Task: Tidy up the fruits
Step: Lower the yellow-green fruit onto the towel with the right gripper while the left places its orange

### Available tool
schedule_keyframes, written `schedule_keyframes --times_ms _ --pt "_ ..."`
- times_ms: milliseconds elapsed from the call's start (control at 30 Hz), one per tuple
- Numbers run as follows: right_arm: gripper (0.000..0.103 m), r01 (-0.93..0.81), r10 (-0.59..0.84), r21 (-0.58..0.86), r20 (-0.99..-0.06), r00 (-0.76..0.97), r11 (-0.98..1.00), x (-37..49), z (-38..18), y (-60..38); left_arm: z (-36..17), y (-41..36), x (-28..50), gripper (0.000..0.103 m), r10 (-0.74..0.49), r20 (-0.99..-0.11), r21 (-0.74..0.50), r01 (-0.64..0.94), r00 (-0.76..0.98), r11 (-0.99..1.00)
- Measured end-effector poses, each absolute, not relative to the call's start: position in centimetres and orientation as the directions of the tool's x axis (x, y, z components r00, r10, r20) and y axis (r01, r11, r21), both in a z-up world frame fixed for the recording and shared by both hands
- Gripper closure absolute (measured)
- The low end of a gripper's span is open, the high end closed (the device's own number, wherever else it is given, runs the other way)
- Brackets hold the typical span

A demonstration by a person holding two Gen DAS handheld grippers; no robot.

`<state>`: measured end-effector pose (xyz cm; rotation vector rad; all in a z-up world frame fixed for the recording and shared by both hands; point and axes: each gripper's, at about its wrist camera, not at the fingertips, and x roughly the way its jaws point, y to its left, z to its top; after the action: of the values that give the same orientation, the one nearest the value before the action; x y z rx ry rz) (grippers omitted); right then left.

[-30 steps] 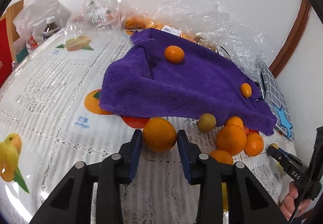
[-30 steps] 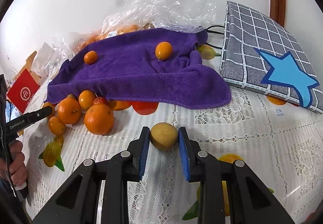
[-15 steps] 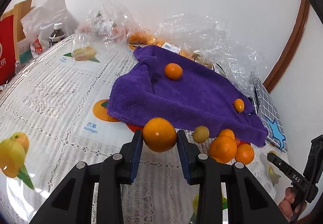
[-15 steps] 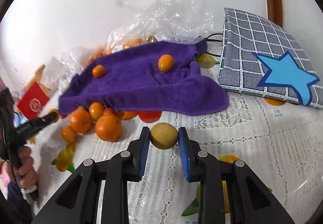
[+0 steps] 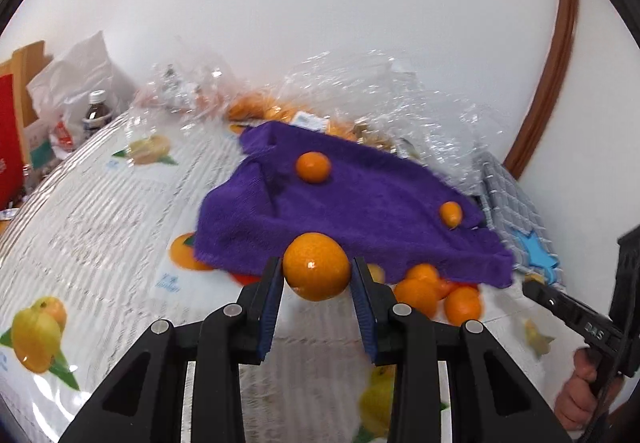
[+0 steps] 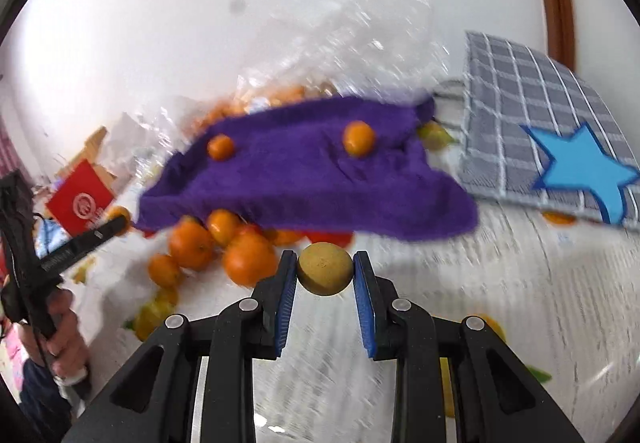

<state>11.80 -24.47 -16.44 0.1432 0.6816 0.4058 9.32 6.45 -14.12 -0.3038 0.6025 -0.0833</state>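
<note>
The surface (image 5: 100, 211), covered in a white lace cloth printed with fruit pictures, fills both views. A purple towel (image 5: 360, 211) lies rumpled on it at about 12 o'clock from each tool, with crinkled clear plastic bags (image 5: 380, 91) behind it against the white wall. At 2 o'clock in the right wrist view a grey checked cushion (image 6: 532, 115) with a blue star leans just beside the towel's far corner.

A cluster of loose oranges (image 6: 216, 243) sits on the surface at the towel's near edge, at 10 o'clock from the right tool (image 6: 325, 270). Two small oranges rest on top of the towel: one (image 5: 313, 167) toward its far side, another (image 5: 451, 213) near its right end.

The left tool (image 5: 317, 268) is clamped on a large orange (image 5: 316, 266), its blue pads pressing both sides, the fruit held clear above the surface. The right tool grips a yellow-green fruit (image 6: 325, 269) the same way, also off the surface. A bare hand (image 6: 64, 327) shows at 8 o'clock in the right wrist view, wrapped around the left tool's handle.
</note>
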Motion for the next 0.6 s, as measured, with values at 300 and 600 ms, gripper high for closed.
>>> schedule_keyframes --times_ms 300,600 --pt "0.074 -0.338 0.372 0.162 -0.507 0.777 0.927 16.0 -11.4 -22.3 -8.8 5.2 15.3 0.070 -0.143 -0.433 -0.218 0.050 0.890 0.975" --pt "0.074 -0.342 0.396 0.200 -0.488 0.778 0.918 19.6 -12.4 -21.7 -12.0 5.4 18.6 0.070 -0.064 -0.450 -0.151 -0.005 0.891 0.989"
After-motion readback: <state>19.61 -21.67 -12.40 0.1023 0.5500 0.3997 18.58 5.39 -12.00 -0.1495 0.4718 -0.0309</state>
